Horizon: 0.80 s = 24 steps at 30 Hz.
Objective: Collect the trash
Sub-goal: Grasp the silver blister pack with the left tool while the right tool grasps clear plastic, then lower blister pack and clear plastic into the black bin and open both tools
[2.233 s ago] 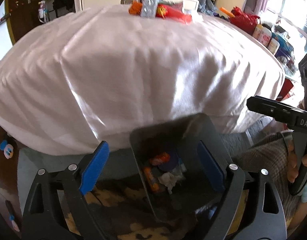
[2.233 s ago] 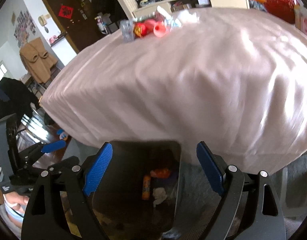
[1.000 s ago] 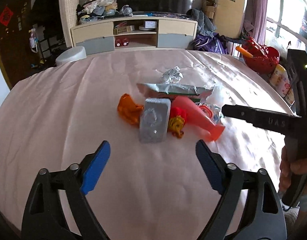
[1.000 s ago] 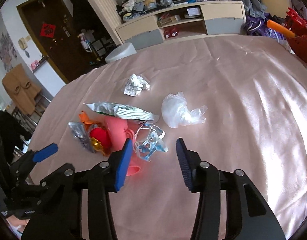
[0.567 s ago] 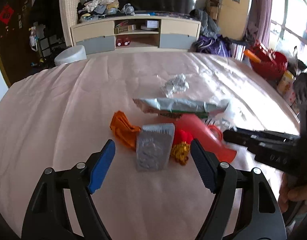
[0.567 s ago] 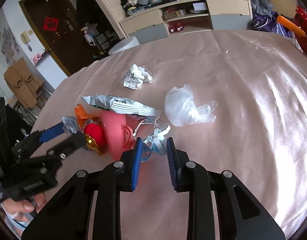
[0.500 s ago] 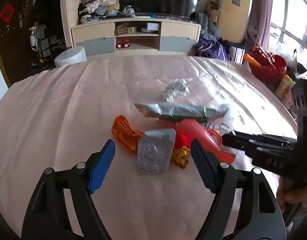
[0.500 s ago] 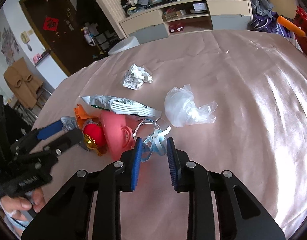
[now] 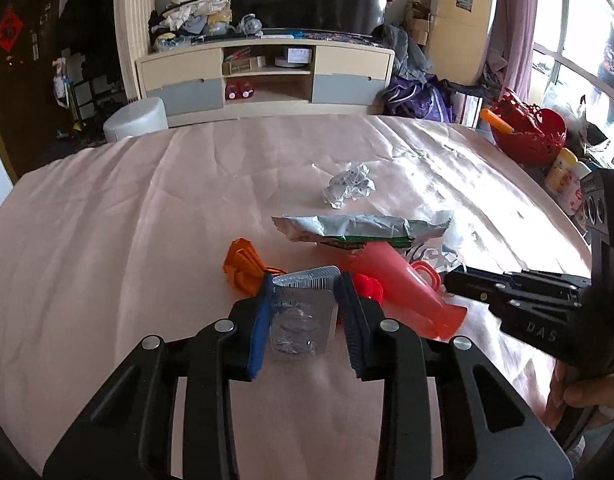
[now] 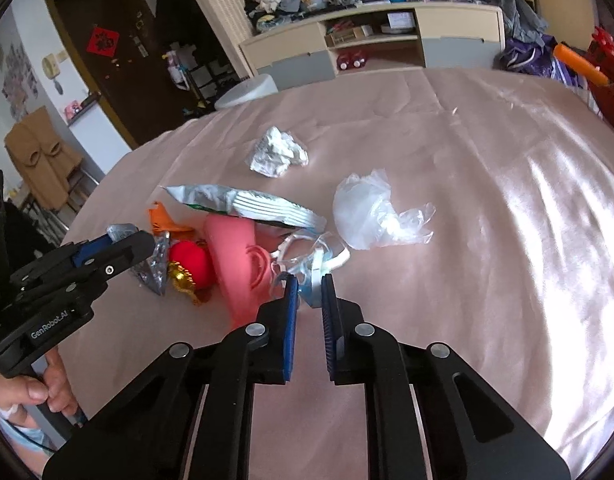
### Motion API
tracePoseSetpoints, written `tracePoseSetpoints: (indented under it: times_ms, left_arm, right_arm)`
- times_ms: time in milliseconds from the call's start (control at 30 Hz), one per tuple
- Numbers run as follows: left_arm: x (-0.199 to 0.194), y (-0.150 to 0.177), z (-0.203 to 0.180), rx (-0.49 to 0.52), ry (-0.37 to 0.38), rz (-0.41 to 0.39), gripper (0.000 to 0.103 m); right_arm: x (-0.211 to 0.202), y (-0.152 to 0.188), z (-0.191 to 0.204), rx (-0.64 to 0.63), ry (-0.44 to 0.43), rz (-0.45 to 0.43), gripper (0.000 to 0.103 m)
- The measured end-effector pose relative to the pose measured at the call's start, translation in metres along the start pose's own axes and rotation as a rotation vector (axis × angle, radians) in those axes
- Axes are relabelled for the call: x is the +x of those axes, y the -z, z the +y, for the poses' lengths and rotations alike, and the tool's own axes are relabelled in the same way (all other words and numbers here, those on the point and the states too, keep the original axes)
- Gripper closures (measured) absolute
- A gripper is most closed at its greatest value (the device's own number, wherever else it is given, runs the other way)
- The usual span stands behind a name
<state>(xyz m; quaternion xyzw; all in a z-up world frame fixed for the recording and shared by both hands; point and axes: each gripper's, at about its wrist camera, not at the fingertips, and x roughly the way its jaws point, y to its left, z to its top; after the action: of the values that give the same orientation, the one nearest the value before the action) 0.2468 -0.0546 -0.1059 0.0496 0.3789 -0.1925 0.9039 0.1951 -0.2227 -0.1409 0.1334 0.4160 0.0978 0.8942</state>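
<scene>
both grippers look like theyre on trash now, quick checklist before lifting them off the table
1. Left gripper around the silver blister pack: ok, pack sits between its closing jaws.
2. Left grip firm: cannot tell.
3. Right gripper shut on the clear plastic strips: ok.
4. Strips free of the pink cup: cannot tell, they lie touching it.
5. Grippers clear of each other: ok.
6. Trash bin within view: not ok, neither view shows it.

The left gripper [image 9: 307, 292] hides both side edges of the silver blister pack [image 9: 303, 320]. The pink funnel [image 10: 237, 264] covers part of the red ornament [image 10: 189, 262] at nine o'clock, perhaps a pouch.
</scene>
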Motion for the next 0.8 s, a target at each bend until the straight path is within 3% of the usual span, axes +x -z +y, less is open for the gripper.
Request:
tracePoseSetpoints:
  times_ms: [367,800]
  left_arm:
    - [-0.067,0.024,-0.003,0.017,-0.032,-0.055,0.072]
    - [-0.137,0.098,-0.022,0.03,-0.029,-0.057,0.072]
  right_arm:
    - [-0.072,0.004,0.018,-0.069,-0.005,-0.116,0.09]
    - [-0.144,0.077,0.043,-0.149,-0.109,-0.154,0.09]
